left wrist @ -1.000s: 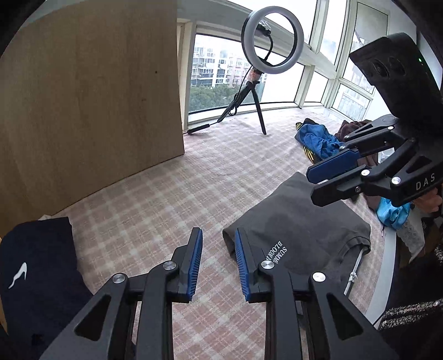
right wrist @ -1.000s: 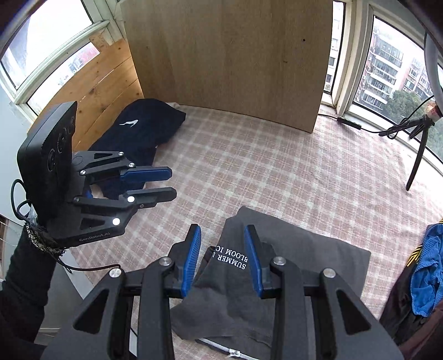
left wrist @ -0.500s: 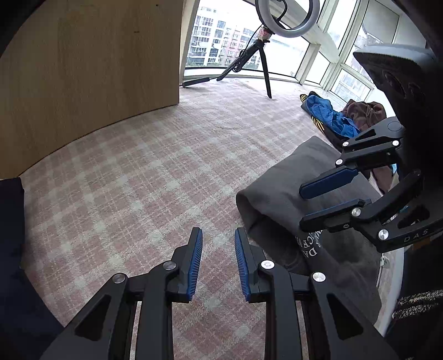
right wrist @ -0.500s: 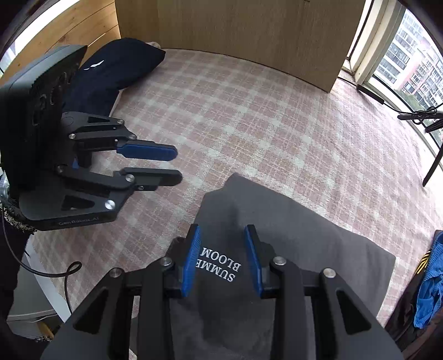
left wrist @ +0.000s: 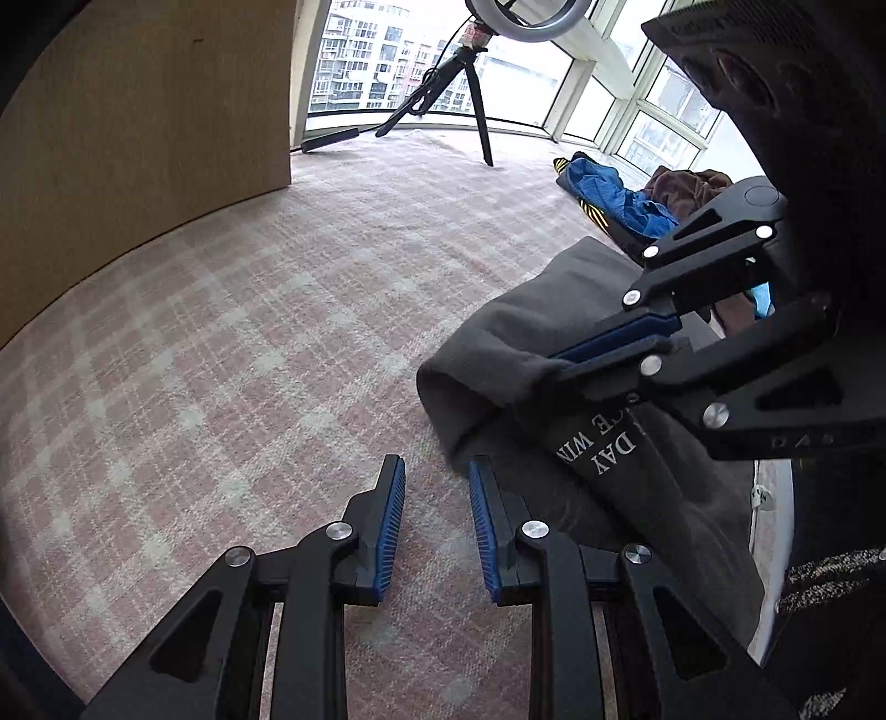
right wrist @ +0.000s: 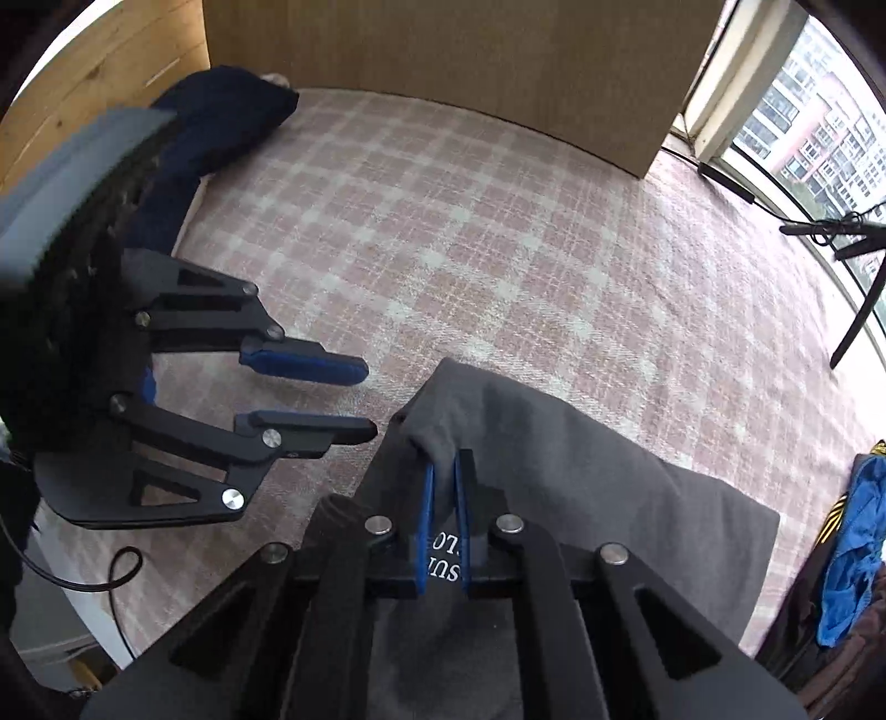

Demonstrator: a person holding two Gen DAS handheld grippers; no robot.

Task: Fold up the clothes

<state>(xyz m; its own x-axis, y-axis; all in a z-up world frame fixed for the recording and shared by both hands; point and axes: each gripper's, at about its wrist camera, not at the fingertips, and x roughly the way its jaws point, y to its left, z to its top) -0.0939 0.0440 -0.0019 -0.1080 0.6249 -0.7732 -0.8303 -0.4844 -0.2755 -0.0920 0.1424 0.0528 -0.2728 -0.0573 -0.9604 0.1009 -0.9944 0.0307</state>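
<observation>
Right claw [right wrist: 443, 476] clamped on the grey garment [right wrist: 581, 476] — blue pads nearly together with a bunched fold of the near-left corner pinched between them. The log figure reached nearly zero, so call it closed on fabric. In the left wrist view the same claw [left wrist: 559, 360] shows from the side, fingers pressed together on the raised grey edge, white lettering just below the pinch.

Left claw [left wrist: 434, 482] apart, a narrow gap, nothing between the pads. It hovers over the bare checked cloth, just beside the garment's left edge; the inner finger is close to the fabric, contact can't be confirmed. In the right wrist view it [right wrist: 371, 399] sits left of the pinched corner, tips pointing at it, slightly blurred.

Grey garment lies on the pink-and-white checked surface [right wrist: 470, 221] at the near edge, partly folded, with the gripped corner lifted into a small peak and the rest flat, running off to the right.

Other items:
- dark navy garment [right wrist: 221, 122] at the far left, by the wooden panel [right wrist: 443, 50]
- blue cloth [left wrist: 609, 194] in a pile at the far right
- ring light tripod [left wrist: 443, 94] by the window
</observation>
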